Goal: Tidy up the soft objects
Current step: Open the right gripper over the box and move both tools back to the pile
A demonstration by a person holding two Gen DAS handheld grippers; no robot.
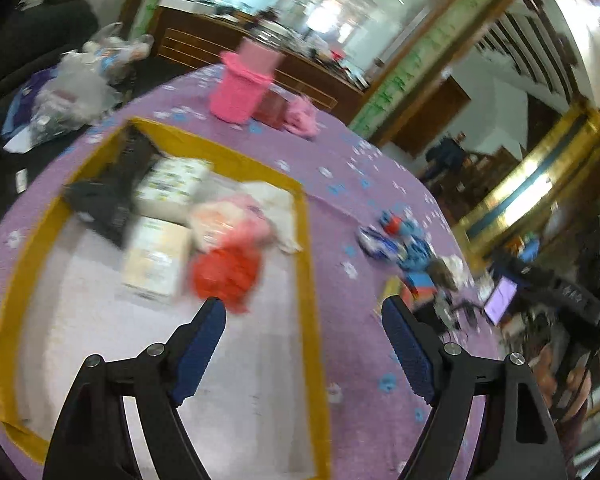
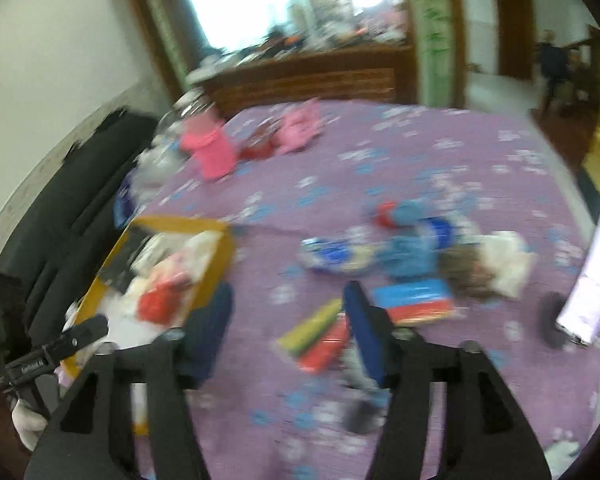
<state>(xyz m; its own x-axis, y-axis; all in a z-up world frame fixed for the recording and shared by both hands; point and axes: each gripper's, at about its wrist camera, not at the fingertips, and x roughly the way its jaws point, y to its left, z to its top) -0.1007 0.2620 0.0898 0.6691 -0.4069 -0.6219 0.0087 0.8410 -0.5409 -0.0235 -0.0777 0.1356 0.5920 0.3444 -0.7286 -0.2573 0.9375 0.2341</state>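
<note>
Lengthwise, red-and-blue pack lying left-right.

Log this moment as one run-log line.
left gripper: open, empty | right gripper: open, empty | yellow-rimmed cardboard box: holds red soft bundle

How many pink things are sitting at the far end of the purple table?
2. A tall pink knitted thing stands at the far edge, and a pink fluffy bundle lies just right of it, a dark red thing between them. More may be hidden behind.
</note>
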